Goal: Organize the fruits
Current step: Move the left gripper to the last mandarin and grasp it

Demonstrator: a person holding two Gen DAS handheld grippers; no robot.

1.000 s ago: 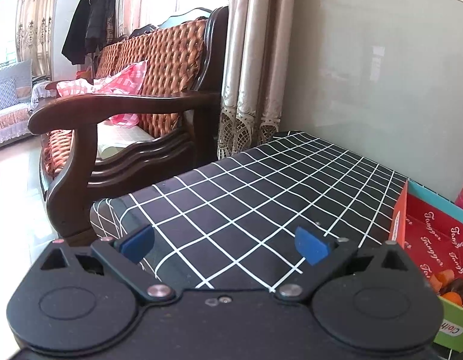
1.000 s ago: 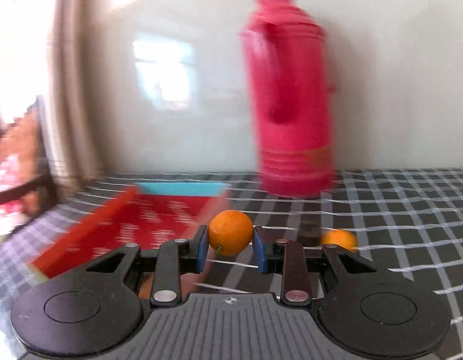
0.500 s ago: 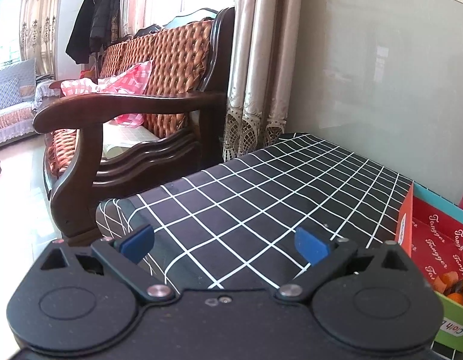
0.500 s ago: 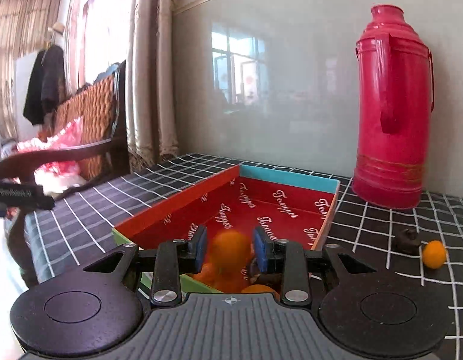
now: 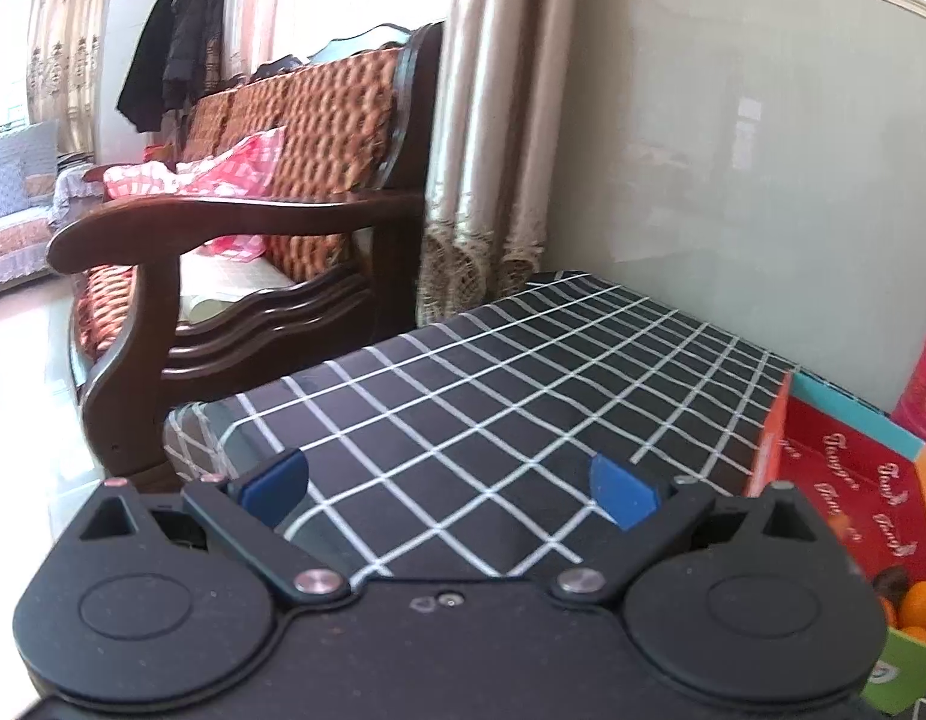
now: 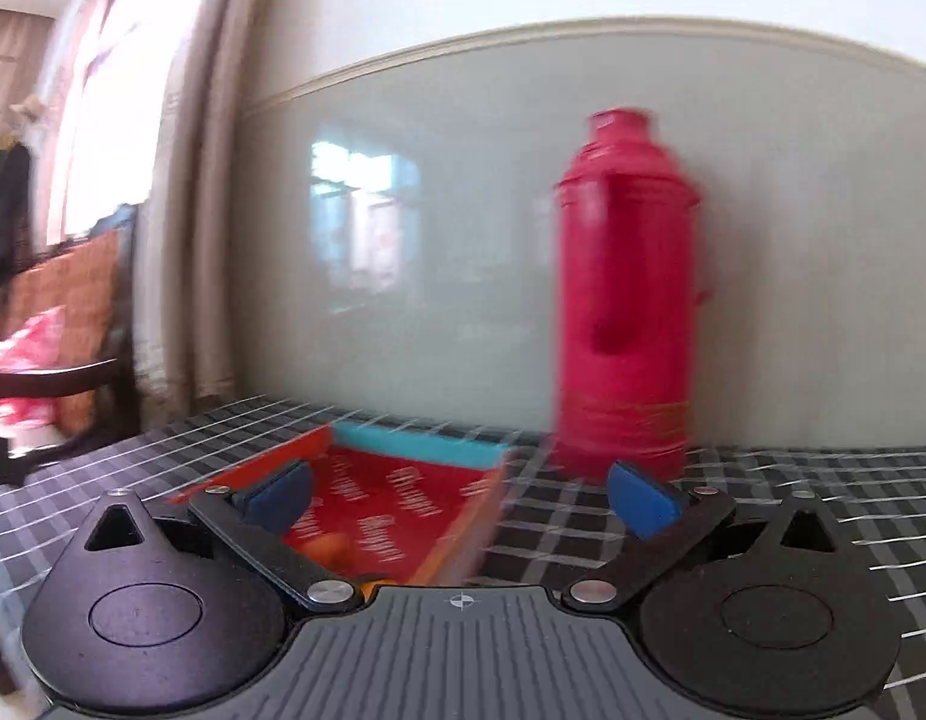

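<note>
Right gripper (image 6: 459, 495) jaws opening, spread wide, nothing between them; it hangs over the red box (image 6: 402, 498), view blurred. Small oranges (image 5: 919, 600) sit in the box's near corner. Left gripper (image 5: 447, 483) jaws spread, empty, above the checked tablecloth (image 5: 523, 384). Red thermos (image 6: 628, 300) stands just behind the box.

a tall red thermos flask (image 6: 628, 300) stands upright on the black tablecloth with a white grid (image 5: 511, 384), close to the pale glossy wall panel (image 5: 733, 168). beige curtains with lace hems (image 5: 493, 132) hang at the table's far corner. beside the table sits a dark wooden sofa (image 5: 234, 276) with orange woven cushions; a pink checked cloth (image 5: 222, 174) lies on its seat. dark coats (image 5: 174, 54) hang further back by the window.
</note>
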